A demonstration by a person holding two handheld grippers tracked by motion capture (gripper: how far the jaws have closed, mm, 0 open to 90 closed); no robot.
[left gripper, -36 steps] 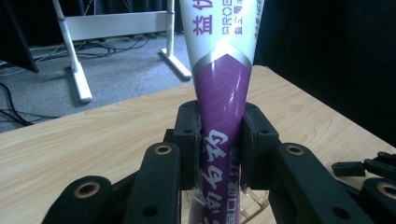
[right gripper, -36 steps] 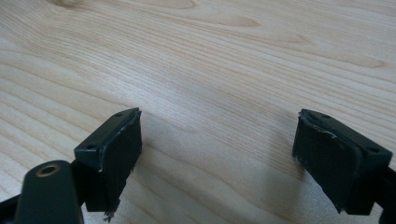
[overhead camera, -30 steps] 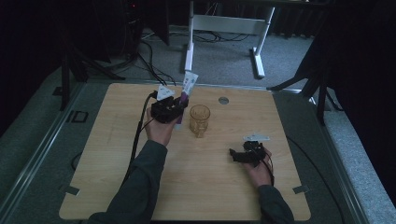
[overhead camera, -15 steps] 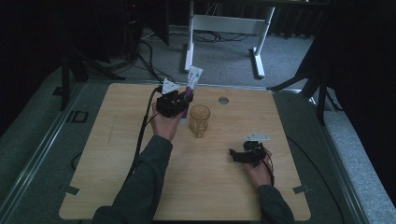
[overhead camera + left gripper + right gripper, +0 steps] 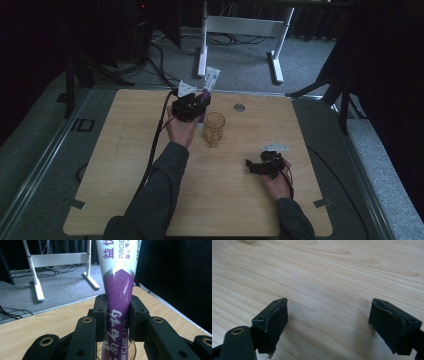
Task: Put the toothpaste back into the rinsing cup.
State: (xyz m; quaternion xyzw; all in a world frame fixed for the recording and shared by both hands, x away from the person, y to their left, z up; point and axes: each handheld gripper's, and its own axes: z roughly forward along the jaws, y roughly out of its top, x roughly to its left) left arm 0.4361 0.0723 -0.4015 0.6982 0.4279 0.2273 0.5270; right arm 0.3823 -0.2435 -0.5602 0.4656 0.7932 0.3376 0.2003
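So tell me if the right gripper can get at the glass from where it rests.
Probably yes. The right gripper sits low on the table with jaws open and nothing between them, and bare wood lies between it and the glass.

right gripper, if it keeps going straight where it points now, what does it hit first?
Probably the table. The right gripper has open jaws angled down at bare wood, nothing between or ahead. In the high view it lies low, well short of the glass.

My left hand-held gripper cuts the tube off top and bottom in its own view, so I can't read the full label. The glass underneath is mostly hidden.
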